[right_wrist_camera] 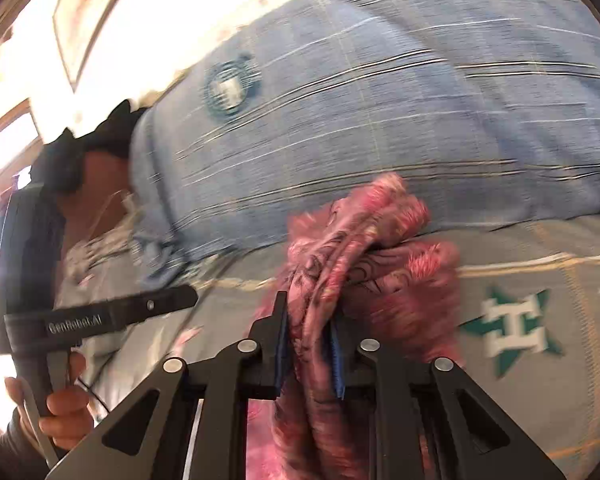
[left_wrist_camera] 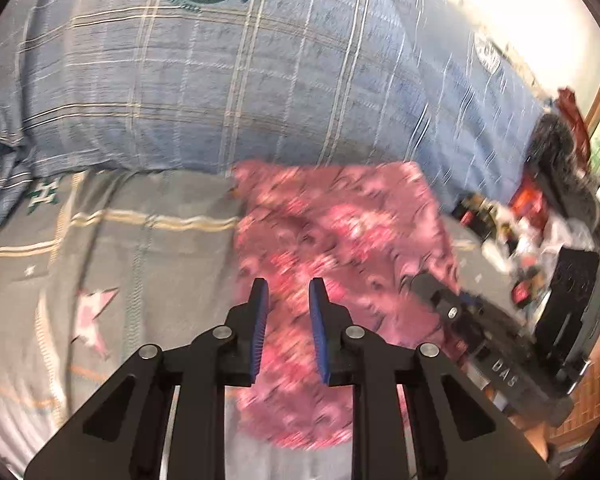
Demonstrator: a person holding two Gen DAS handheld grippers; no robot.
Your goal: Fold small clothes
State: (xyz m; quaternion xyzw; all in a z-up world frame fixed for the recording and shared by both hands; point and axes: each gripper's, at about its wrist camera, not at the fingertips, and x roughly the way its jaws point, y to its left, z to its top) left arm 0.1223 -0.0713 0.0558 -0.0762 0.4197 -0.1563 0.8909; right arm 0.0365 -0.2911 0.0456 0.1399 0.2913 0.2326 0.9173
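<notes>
A pink patterned garment (left_wrist_camera: 340, 224) lies partly raised over the grey bed sheet (left_wrist_camera: 120, 240). My left gripper (left_wrist_camera: 289, 296) is near its left edge, and pink cloth fills the narrow gap between the blue pads. In the right wrist view my right gripper (right_wrist_camera: 309, 312) is shut on a bunched fold of the garment (right_wrist_camera: 396, 280), which rises between the pads and spills over to the right. The right gripper (left_wrist_camera: 418, 282) also shows at the garment's right edge. A hand (right_wrist_camera: 64, 408) holds the left gripper (right_wrist_camera: 194, 294) at the left. Both views are motion-blurred.
A bulky blue plaid quilt (left_wrist_camera: 220, 80) with round crests is heaped just behind the garment. The sheet carries a green star logo (right_wrist_camera: 512, 332). Past the bed's right edge sit cluttered small items (left_wrist_camera: 520, 220) and a black box (left_wrist_camera: 572, 300).
</notes>
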